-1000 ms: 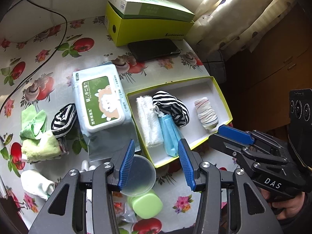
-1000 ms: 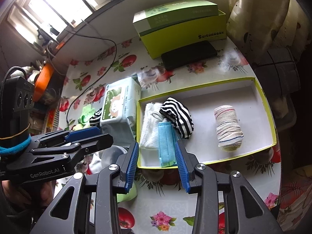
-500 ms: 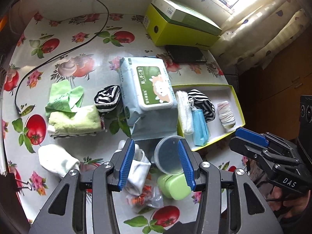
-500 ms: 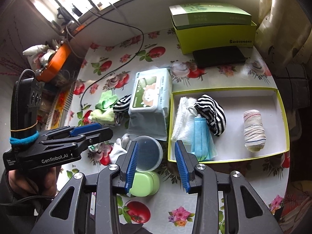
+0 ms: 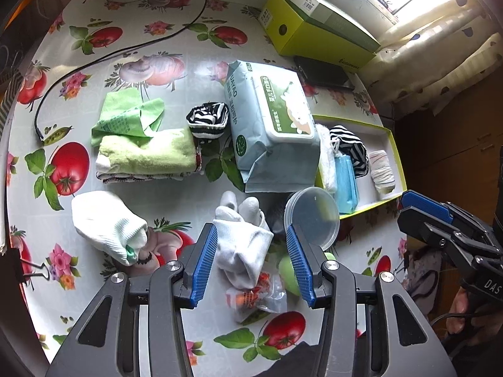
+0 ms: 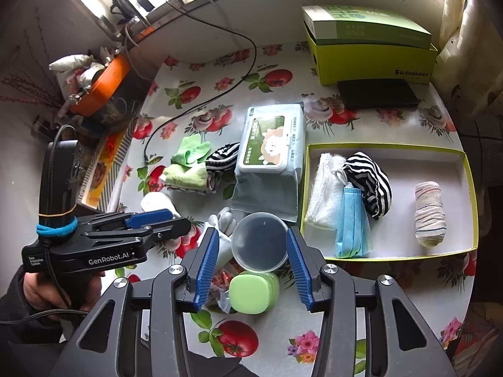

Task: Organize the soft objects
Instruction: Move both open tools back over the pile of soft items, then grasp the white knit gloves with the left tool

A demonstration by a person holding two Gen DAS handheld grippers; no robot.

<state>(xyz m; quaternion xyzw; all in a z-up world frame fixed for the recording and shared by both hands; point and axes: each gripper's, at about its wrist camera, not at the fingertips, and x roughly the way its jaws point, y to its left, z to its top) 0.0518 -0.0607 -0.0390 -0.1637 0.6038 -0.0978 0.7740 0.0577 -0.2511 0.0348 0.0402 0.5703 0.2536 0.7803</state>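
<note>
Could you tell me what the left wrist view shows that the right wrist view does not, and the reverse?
Only the left wrist view shows the binder clip at the table's edge and the white glove between the open left gripper. Only the right wrist view shows the orange bowl and the whole green case. Both show the wipes pack and the tray.

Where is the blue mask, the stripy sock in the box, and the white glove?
blue mask (image 6: 352,223), right wrist view, middle of its pleated front.
stripy sock (image 6: 372,182), right wrist view, middle of the bundle.
white glove (image 5: 243,245), left wrist view, palm, between the open left gripper's pads.
</note>
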